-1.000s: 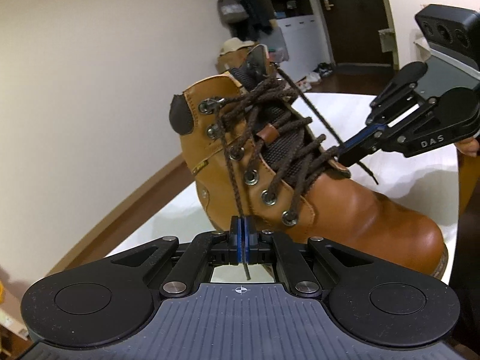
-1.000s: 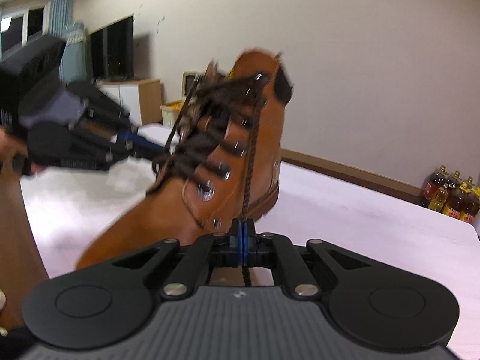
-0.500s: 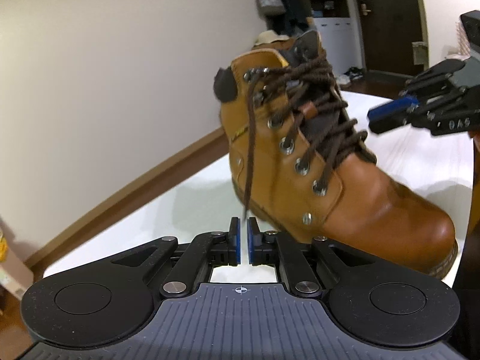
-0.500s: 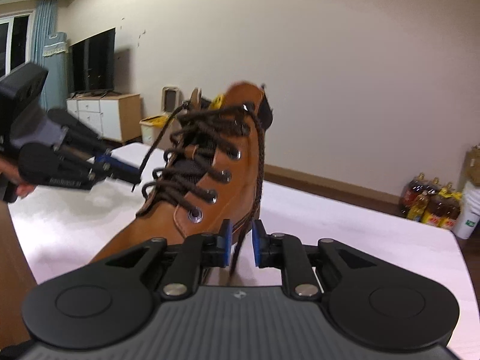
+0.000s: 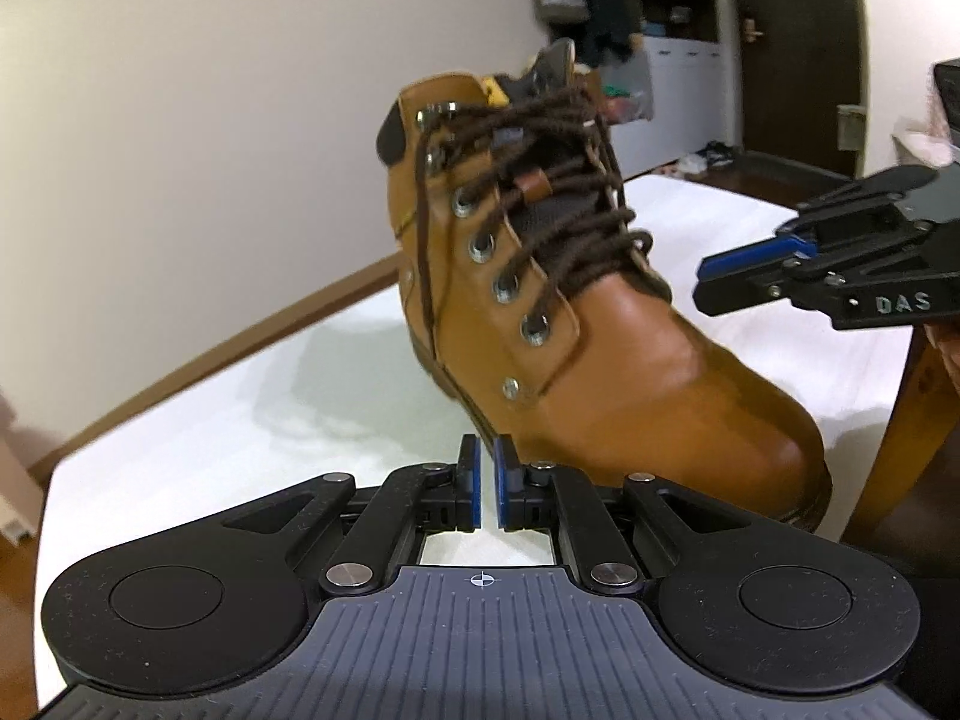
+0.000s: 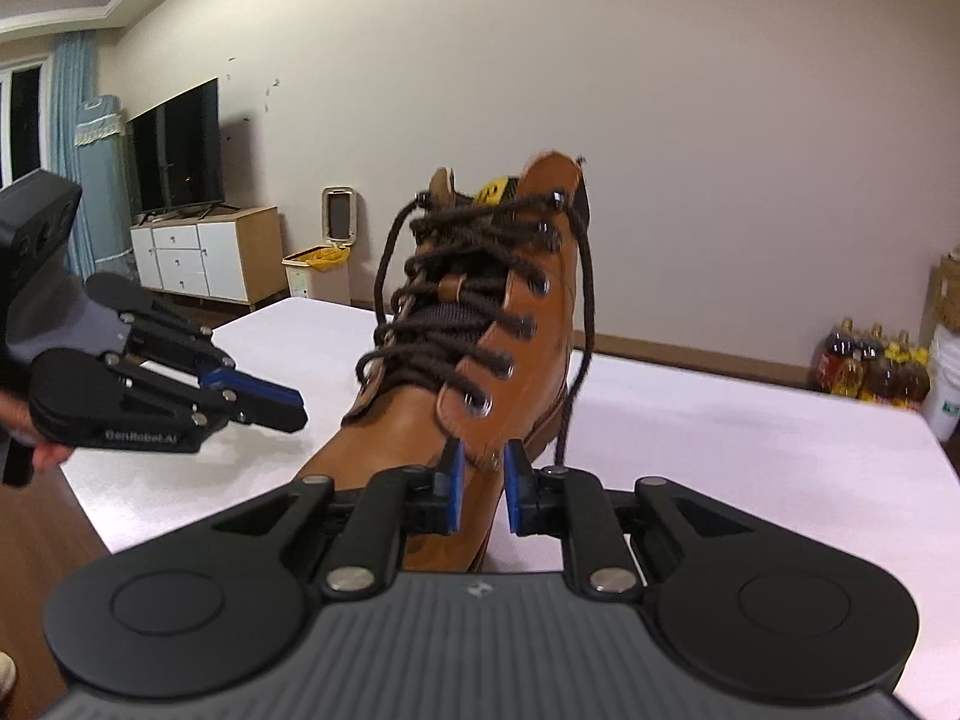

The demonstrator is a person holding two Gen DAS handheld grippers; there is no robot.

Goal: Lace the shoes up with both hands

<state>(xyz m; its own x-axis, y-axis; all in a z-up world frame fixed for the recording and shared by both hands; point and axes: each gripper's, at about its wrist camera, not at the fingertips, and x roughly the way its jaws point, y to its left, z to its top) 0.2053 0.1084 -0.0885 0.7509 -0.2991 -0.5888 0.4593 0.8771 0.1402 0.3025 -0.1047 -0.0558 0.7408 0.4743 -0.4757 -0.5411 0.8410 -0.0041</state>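
Observation:
A tan leather boot [image 5: 600, 348] stands upright on a white table [image 5: 198, 438], laced with dark brown laces [image 5: 558, 222]. One loose lace end [image 5: 429, 252] hangs down its side. My left gripper [image 5: 487, 480] is slightly open and empty, low beside the sole. My right gripper [image 5: 708, 282] hovers open near the toe. In the right wrist view the boot [image 6: 420, 414] is close, another lace end [image 6: 579, 372] hangs free, and my right gripper [image 6: 480, 483] is open and empty. The left gripper [image 6: 288, 408] is at the left.
The table edge [image 6: 84, 504] drops to a wooden floor on the left. A TV cabinet [image 6: 204, 258] and bin [image 6: 315, 276] stand by the far wall. Bottles [image 6: 870, 366] sit on the floor at right. A wooden chair leg [image 5: 900, 420] is near the toe.
Both grippers have let go of the lace ends, opened, and drawn back from the boot. The lace ends now hang loose down each side.

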